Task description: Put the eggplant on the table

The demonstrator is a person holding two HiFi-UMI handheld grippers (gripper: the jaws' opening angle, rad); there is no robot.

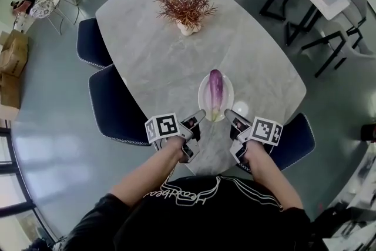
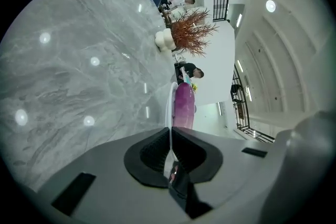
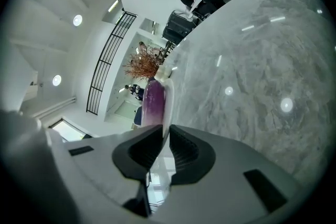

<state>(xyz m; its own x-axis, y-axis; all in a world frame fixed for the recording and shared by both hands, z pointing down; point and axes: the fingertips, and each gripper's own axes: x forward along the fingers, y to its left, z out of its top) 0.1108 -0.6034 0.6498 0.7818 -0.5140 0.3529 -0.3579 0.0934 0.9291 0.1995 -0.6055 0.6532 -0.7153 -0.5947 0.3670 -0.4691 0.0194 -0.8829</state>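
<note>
While the eggplant (image 1: pixel 215 91) lies along the middle of the white plate (image 1: pixel 203 94), the left gripper (image 1: pixel 198 115) and right gripper (image 1: pixel 230 115) each pinch the plate's near rim tight (thin, likely slippery), so a lopsided lift could slip it loose and roll the eggplant off.

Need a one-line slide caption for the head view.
Left tool and right tool grip the near rim of the plate holding the eggplant, at the table.

The purple eggplant (image 1: pixel 215 91) lies lengthwise, 12 to 6 o'clock, on a white plate (image 1: pixel 201 97) near the tabletop's (image 1: pixel 153 50) 5 o'clock edge.
</note>
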